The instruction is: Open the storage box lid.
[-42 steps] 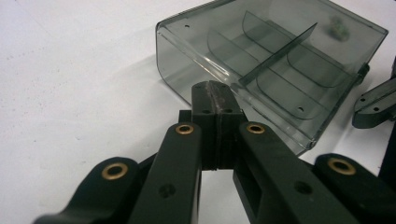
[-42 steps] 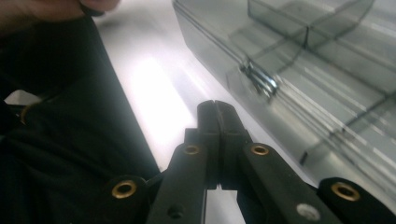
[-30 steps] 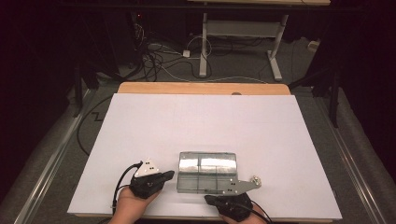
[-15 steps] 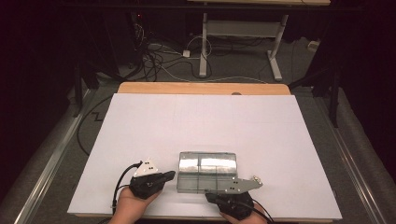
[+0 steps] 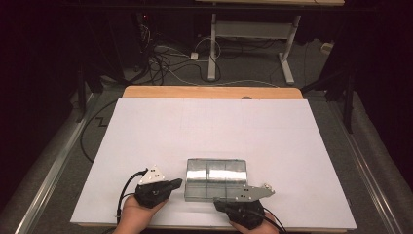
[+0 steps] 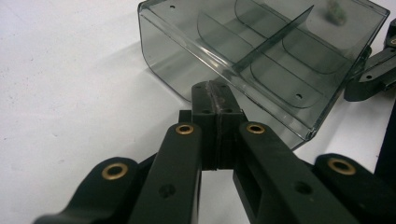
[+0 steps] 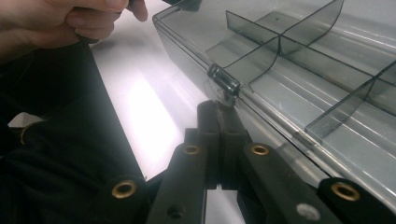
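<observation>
A smoky clear plastic compartment box (image 5: pixel 216 176) lies near the front edge of the white table. Inner dividers show through it. My left gripper (image 5: pixel 179 184) is shut with nothing in it, its tips at the box's left wall. In the left gripper view the closed tips (image 6: pixel 215 91) sit just short of the box (image 6: pixel 261 51) rim. My right gripper (image 5: pixel 218 203) is shut too and lies along the box's front side. In the right gripper view its tips (image 7: pixel 217 109) are right below a small clear latch (image 7: pixel 224 84) on the box (image 7: pixel 303 60) edge.
The white table sheet (image 5: pixel 209 126) stretches wide behind and beside the box, with a wooden edge (image 5: pixel 209 91) at the far end. Cables (image 5: pixel 165 58) and a desk frame (image 5: pixel 248 34) lie on the floor beyond. The person's left hand (image 7: pixel 70 18) is close by.
</observation>
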A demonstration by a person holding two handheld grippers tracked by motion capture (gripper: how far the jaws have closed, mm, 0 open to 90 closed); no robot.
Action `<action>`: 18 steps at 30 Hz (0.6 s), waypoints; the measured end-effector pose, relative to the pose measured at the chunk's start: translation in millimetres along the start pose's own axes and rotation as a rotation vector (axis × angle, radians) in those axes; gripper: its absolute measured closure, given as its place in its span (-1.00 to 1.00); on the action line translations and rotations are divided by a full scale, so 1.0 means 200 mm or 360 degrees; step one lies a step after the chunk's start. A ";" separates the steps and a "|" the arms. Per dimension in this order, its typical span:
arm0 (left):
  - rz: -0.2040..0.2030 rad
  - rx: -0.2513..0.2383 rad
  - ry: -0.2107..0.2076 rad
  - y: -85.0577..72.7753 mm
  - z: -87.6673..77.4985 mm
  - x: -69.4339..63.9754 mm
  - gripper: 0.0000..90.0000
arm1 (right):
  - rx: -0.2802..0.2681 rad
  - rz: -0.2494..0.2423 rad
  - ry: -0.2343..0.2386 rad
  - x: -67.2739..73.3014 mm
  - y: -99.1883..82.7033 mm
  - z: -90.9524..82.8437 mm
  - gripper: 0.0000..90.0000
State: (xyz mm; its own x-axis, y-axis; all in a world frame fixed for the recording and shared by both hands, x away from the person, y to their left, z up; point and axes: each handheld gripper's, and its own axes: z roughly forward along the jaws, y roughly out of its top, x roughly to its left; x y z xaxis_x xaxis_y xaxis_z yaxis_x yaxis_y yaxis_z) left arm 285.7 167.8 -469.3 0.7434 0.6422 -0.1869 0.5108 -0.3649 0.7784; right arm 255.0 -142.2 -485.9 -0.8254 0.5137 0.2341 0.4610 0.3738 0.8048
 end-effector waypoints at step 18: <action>-0.0018 -0.0010 -0.0037 0.00 -0.01 0.00 0.94 | -0.0052 -0.0010 0.0018 0.01 0.01 -0.02 1.00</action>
State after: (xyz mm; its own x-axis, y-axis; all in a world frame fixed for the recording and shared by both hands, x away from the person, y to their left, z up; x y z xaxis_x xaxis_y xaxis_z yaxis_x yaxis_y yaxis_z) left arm 285.4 168.1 -468.1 0.7474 0.6306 -0.2094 0.5167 -0.3534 0.7798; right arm 253.0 -143.3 -480.8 -0.8321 0.5025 0.2349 0.4449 0.3517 0.8236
